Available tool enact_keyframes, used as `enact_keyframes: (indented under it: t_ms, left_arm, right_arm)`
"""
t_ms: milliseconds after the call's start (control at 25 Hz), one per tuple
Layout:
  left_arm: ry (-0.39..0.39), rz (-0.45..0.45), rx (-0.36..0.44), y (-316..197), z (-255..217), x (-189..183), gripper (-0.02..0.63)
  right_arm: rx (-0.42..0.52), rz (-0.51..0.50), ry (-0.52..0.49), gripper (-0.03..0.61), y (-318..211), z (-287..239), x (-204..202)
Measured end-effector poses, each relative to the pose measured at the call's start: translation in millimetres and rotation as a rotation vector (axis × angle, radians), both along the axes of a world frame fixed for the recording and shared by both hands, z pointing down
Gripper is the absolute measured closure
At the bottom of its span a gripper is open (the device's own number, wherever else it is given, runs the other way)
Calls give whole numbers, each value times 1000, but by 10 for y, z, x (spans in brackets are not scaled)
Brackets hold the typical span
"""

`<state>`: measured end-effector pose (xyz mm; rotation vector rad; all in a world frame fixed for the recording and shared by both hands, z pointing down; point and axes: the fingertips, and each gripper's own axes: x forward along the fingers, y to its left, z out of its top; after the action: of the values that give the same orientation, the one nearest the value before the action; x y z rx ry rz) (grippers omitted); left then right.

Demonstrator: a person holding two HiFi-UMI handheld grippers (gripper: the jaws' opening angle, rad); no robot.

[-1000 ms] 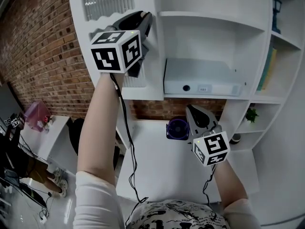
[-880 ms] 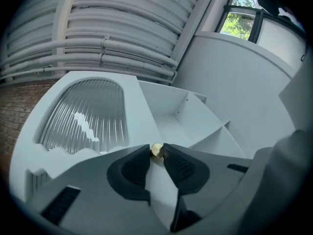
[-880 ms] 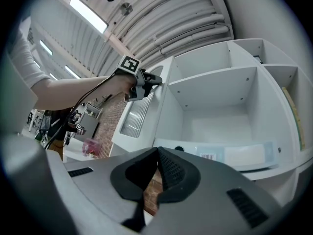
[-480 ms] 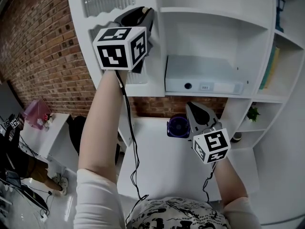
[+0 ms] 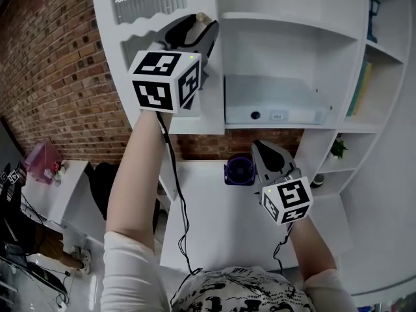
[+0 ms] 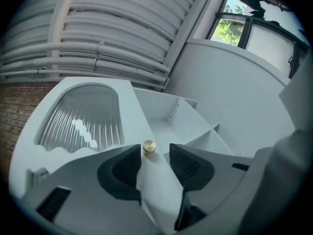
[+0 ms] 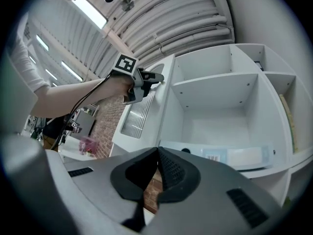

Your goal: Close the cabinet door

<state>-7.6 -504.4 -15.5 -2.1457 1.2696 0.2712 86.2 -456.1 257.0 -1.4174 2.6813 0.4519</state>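
Observation:
The white cabinet door [image 5: 153, 28] with its ribbed glass pane [image 6: 83, 116] stands swung out left of the open shelf compartment. Its small brass knob [image 6: 149, 147] sits between the tips of my left gripper [image 6: 154, 153], close to the left pad. The jaws are opening and a gap shows on the knob's right side. In the head view the left gripper [image 5: 195, 28] is raised at the door's edge, with the knob [image 5: 200, 16] showing. My right gripper [image 5: 261, 151] hangs lower over the desk, shut with nothing in it; its pads [image 7: 157, 153] meet.
A grey box file [image 5: 276, 106] lies on the cabinet shelf. A purple round container [image 5: 239, 172] stands on the white desk [image 5: 214, 220]. Books [image 5: 361, 90] and a small plant [image 5: 338, 149] fill shelves at the right. A brick wall [image 5: 58, 77] is at the left.
The left gripper's jaws have spread apart at the knob, which now shows between them. Both hands have shifted only slightly.

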Motion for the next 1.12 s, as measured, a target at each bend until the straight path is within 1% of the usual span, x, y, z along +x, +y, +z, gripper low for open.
enact_keyframes:
  t_ms: [120, 240, 320, 480, 680, 760, 920, 1040, 1120]
  left_arm:
    - [20, 46, 11, 128, 98, -90, 436]
    - [-5, 84, -5, 230, 304, -148, 435]
    - [-13, 111, -30, 282, 478, -204, 436]
    - [-3, 160, -90, 365, 906, -351, 436]
    - [-43, 216, -188, 483, 1522, -442, 440]
    - [-44, 225, -211, 544, 1732, -498, 454]
    - [-39, 231, -259, 721, 2195, -651, 523]
    - [-28, 255, -313, 846, 2547, -755, 528]
    - [-8, 264, -350, 891, 2754, -841, 549]
  right_arm:
    - [0, 18, 15, 563, 57, 20, -77]
    - [-7, 37, 15, 563, 102, 41, -155]
    - [-10, 50, 11, 563, 133, 68, -217]
    - [-32, 78, -2, 563, 181, 170, -319]
    - [-60, 112, 2, 563, 231, 317, -395]
    - [-74, 124, -3, 563, 252, 390, -428]
    - [-102, 148, -7, 563, 350, 565, -501]
    - [-124, 161, -11, 563, 380, 711, -558]
    - [-133, 165, -12, 563, 383, 802, -610]
